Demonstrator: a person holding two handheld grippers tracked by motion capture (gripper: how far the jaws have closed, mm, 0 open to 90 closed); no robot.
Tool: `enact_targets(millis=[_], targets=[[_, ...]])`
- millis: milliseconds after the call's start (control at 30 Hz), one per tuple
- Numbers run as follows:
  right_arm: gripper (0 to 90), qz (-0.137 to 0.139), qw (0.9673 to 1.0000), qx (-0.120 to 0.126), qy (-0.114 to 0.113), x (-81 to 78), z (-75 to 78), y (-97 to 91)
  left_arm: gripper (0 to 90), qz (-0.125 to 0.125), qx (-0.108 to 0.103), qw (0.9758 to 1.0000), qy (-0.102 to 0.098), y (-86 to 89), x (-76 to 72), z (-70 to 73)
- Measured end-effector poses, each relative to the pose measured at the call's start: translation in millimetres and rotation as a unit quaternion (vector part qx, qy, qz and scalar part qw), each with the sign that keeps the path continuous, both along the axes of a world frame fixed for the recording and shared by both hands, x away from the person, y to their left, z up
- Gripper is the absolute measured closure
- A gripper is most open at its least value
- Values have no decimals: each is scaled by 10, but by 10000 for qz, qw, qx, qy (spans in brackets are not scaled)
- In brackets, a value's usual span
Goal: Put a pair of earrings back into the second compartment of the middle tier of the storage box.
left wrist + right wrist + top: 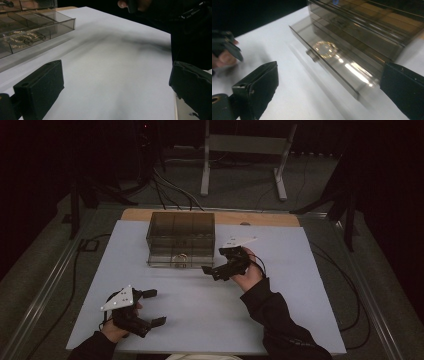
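Smoked clear drawer box at the far middle of the white table, its bottom drawer drawn slightly out with a gold bracelet lying inside, behind the small front knob. Your right gripper sits just right of the drawer front, jaws spread wide with nothing between them, apparently clear of the knob. Your left gripper rests near the table's near edge, well apart, jaws likewise spread and empty, leaving the approach to the drawer unobstructed. Beyond the table: a metal stand and floor cables
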State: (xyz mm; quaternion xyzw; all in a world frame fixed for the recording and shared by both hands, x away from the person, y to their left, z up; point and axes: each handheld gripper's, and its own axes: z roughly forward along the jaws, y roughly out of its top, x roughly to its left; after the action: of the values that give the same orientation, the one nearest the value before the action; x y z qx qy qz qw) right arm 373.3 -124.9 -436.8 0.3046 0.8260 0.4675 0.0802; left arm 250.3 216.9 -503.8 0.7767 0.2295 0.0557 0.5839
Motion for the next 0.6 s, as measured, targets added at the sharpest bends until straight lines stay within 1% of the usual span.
enact_targets(millis=[67,167,200,233,367,433,533,600], targets=[[18,-17,10000,4,-22,-43,-46,-72,6,3,-11,10000,-8,1,1,1],[18,-91,10000,-25,8,-99,-127,-163,6,2,-12,10000,3,2,1,0],[18,-103,9999,41,95,-125,-168,-209,6,1,-17,10000,1,3,0,1],[18,-116,9998,55,136,-142,-192,-234,6,6,-11,10000,-9,4,-1,2],[18,-184,9998,-95,26,-269,-278,-371,5,5,15,10000,-6,-1,2,-3],[18,-240,9997,16,51,-337,-312,-464,5,-2,14,10000,-9,-3,1,-2],[19,-365,9993,65,-60,-456,-371,-617,6,8,13,10000,-3,0,0,-1],[19,-419,9991,70,-28,-518,-402,-712,6,8,18,10000,-10,2,1,0]])
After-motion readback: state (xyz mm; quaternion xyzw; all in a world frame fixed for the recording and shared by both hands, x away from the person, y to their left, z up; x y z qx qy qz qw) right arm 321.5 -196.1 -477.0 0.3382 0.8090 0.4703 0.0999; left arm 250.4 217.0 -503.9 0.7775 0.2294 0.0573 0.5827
